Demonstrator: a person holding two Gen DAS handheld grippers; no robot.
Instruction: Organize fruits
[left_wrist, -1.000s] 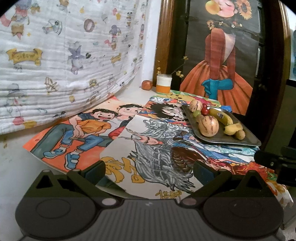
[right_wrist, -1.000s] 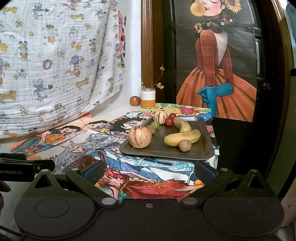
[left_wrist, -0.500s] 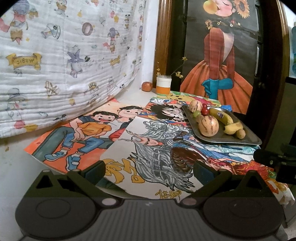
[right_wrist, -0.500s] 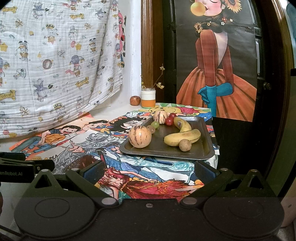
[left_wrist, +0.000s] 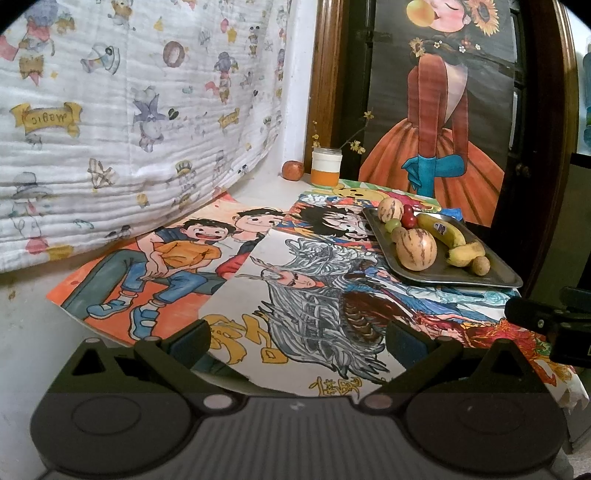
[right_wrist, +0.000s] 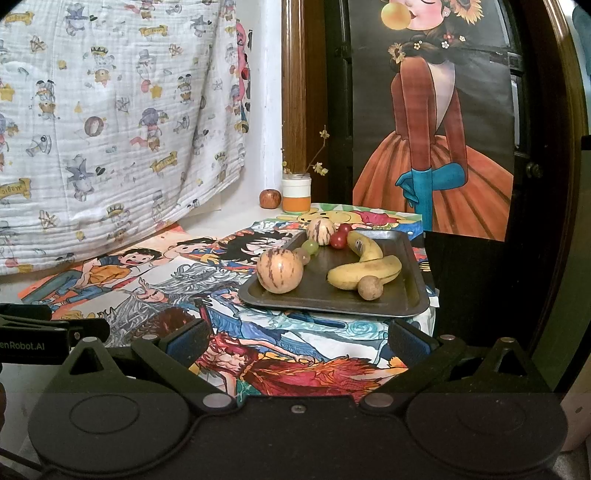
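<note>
**A:** Status? Both grippers look idle to me.

**B:** Yes. Left gripper (left_wrist: 297, 334) has its jaws spread wide with nothing between them, over the drawings on the table. Right gripper (right_wrist: 297, 338) is the same: released, empty, short of the tray (right_wrist: 402, 306). My read is that no pick has started.

**A:** Where's the fruit?

**B:** Nearly all on the tray, at 12 o'clock from the right gripper and about 2 o'clock from the left. The big striped melon (right_wrist: 280, 270) sits at the near-left corner, the small striped melon (right_wrist: 321, 230) at the far-left. Between them lie a green grape (right_wrist: 310, 246) and a paler one beside it. Red cherry tomatoes (right_wrist: 339, 238) are just right of the small melon. Two bananas (right_wrist: 364, 271) are mid-tray, overlapping, with a small brown round fruit (right_wrist: 370, 288) touching the nearer one.

**A:** Anything off the tray?

**B:** One apple (right_wrist: 270, 198) at the back, at 11 o'clock from the right gripper, just beside the orange-and-white jar (right_wrist: 296, 192). The jar holds only twigs with small blooms.

**A:** Advice for the first pick?

**B:** I'd use the right gripper, since it's squarely lined up. Start with the big melon: it's nearest and unobstructed. Close across its widest part, gently, because round fruit rolls. Keep clear of the tray rim.
</note>
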